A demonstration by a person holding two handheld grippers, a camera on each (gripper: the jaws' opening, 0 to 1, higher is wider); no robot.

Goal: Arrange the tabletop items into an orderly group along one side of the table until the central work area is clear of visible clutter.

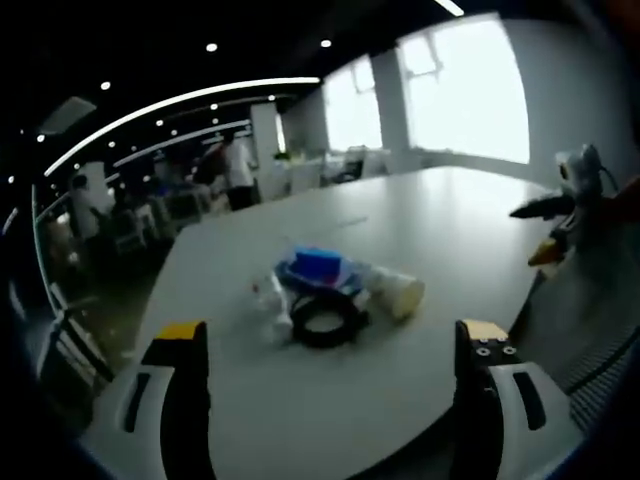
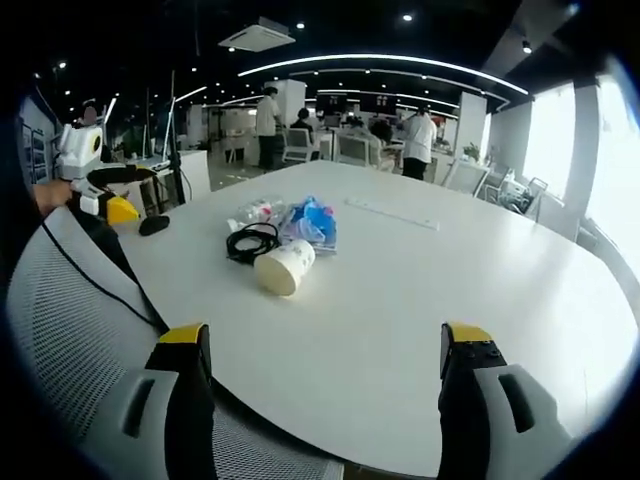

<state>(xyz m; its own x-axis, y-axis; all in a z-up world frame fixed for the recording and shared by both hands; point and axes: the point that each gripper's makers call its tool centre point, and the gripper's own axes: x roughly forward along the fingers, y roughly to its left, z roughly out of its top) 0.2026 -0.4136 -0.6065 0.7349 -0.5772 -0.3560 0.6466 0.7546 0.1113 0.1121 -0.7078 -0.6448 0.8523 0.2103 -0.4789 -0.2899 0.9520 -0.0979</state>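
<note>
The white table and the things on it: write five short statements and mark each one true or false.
1. The paper cup lies on its side. True.
2. The black cable is stretched straight across the table. False: it is coiled up beside the cup.
3. The left gripper is shut on the cup. False: its jaws stand wide apart with nothing between them.
4. The blue packet sits in the cluster with the cup and cable. True.
5. The right gripper is open and holds nothing. True.
</note>
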